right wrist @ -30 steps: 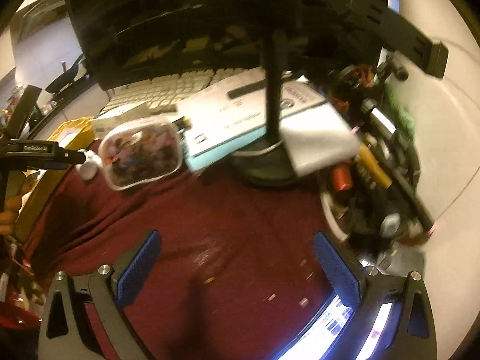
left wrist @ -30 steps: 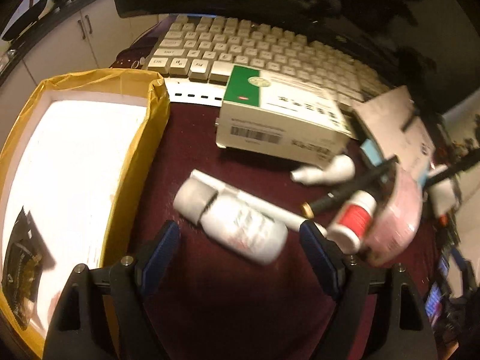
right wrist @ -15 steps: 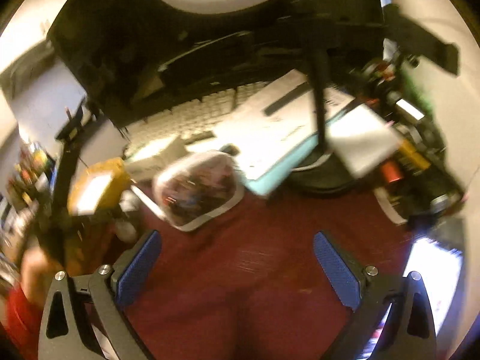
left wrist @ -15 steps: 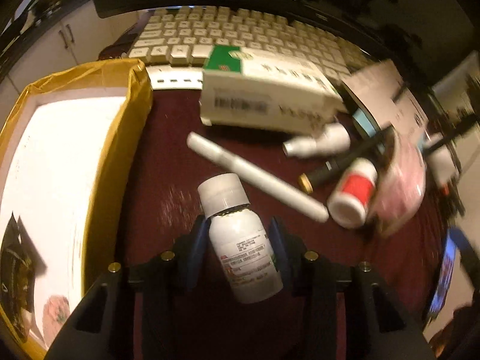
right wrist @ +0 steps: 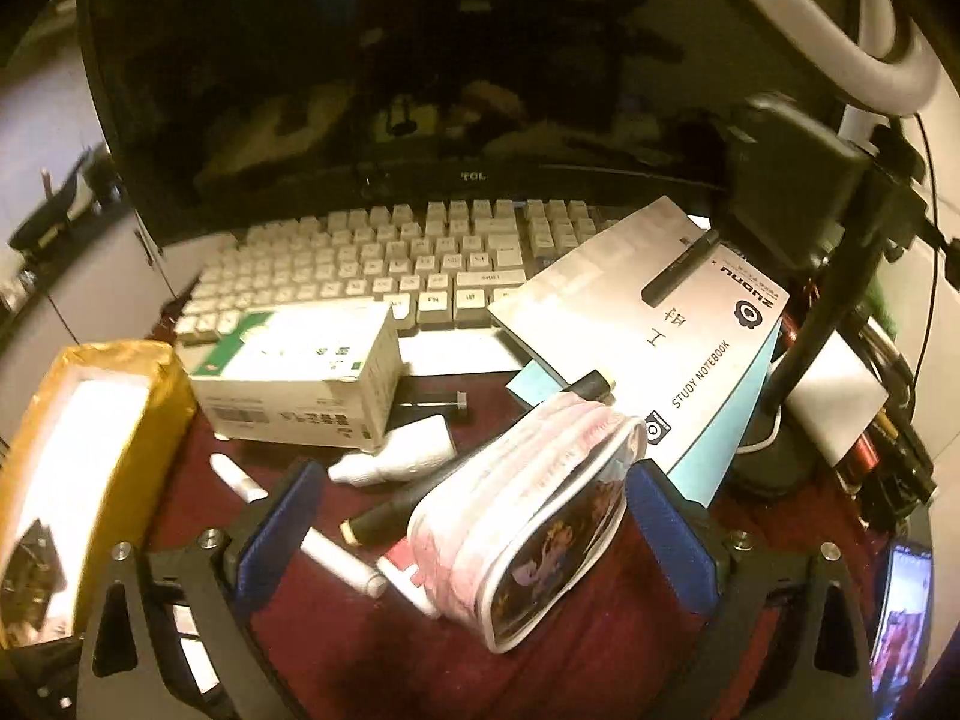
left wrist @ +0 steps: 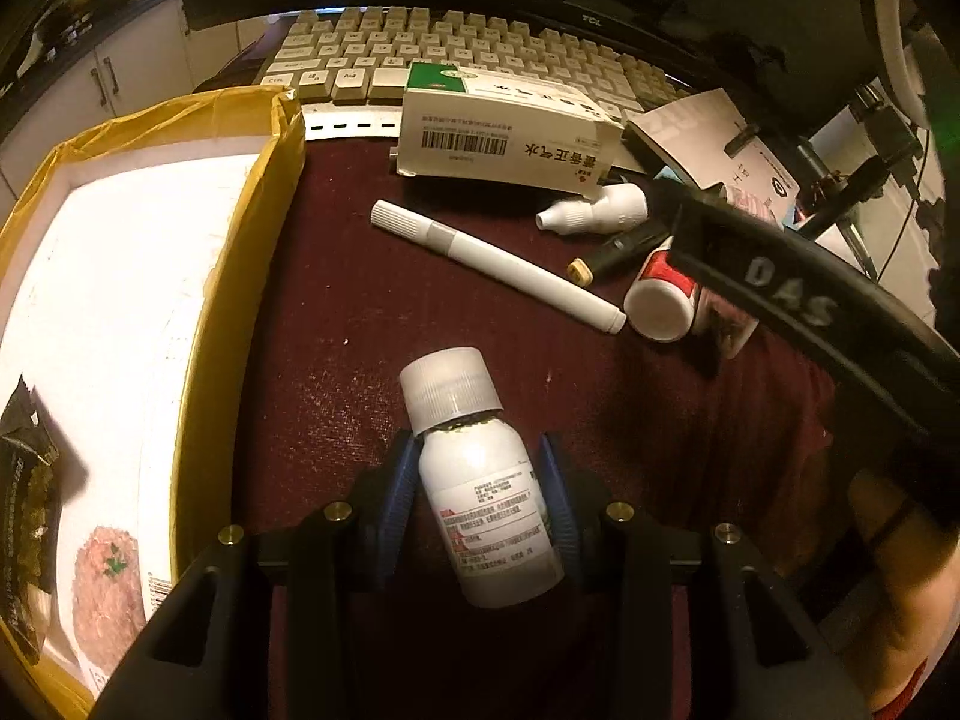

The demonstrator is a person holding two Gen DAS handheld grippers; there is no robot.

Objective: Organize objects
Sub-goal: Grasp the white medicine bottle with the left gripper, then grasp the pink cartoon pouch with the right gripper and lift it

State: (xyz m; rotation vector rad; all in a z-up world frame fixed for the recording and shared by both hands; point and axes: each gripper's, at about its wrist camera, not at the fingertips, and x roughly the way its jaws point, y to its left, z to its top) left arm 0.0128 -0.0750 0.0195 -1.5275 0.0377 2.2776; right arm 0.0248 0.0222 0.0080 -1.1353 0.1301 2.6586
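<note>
My left gripper [left wrist: 478, 453] is shut on a white medicine bottle [left wrist: 480, 498]. Its blue pads press both sides and the grey cap points away from me, over the dark red cloth. To its left stands a yellow-walled box [left wrist: 264, 192] with packets inside. In the right wrist view my right gripper [right wrist: 474, 516] straddles a pink and clear pouch [right wrist: 528, 528]. Its jaws are closing; the left pad is still clear of the pouch. Around the pouch lie a white pen [left wrist: 498, 264], a black pen [right wrist: 396, 510], a small white dropper bottle [right wrist: 408, 450], a red-label bottle [left wrist: 660, 294] and a medicine carton [right wrist: 294, 372].
A keyboard [right wrist: 390, 258] and a dark monitor [right wrist: 420, 90] close off the back. A study notebook [right wrist: 630, 324] lies right of the carton, partly under a lamp stand [right wrist: 810, 336]. Cables and small clutter crowd the far right, with a lit phone [right wrist: 900, 600] near the edge.
My left gripper closed on the white bottle that lay on the cloth and now holds it. My right gripper swung left from the lamp stand to the pouch, and its jaws narrowed.
</note>
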